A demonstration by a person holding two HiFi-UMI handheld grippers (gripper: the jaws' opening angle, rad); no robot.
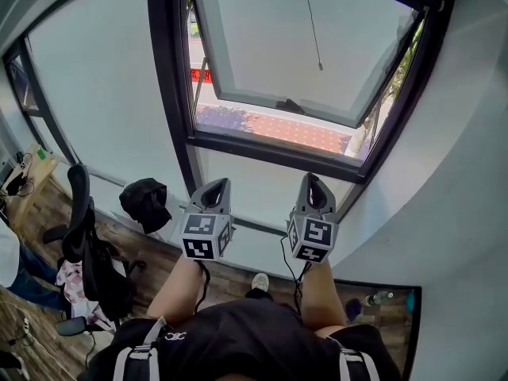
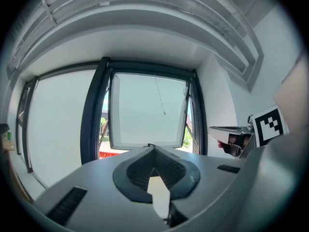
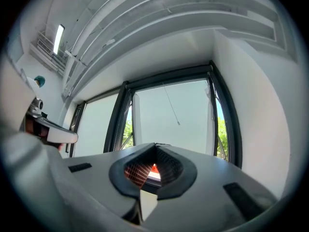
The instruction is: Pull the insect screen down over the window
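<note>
A dark-framed window (image 1: 178, 94) fills the wall ahead, and its white sash (image 1: 270, 54) is swung open outward. A thin pull cord (image 1: 312, 22) with a small end piece hangs in the opening; the cord (image 2: 160, 96) also appears in the left gripper view, and the cord (image 3: 172, 108) in the right gripper view. No screen covers the opening. My left gripper (image 1: 225, 182) and right gripper (image 1: 308, 177) are held side by side below the window's lower frame, pointing up at it. Both are shut and empty, well short of the cord. The left gripper (image 2: 153, 148) and right gripper (image 3: 155, 145) show touching jaws.
A large fixed pane (image 1: 103, 94) lies left of the opening. A black bag (image 1: 147, 202) rests on the sill. A black office chair (image 1: 87, 248) stands at the lower left, with a person's arm (image 1: 12, 264) beside it. A bottle (image 1: 379, 298) lies on the floor at right.
</note>
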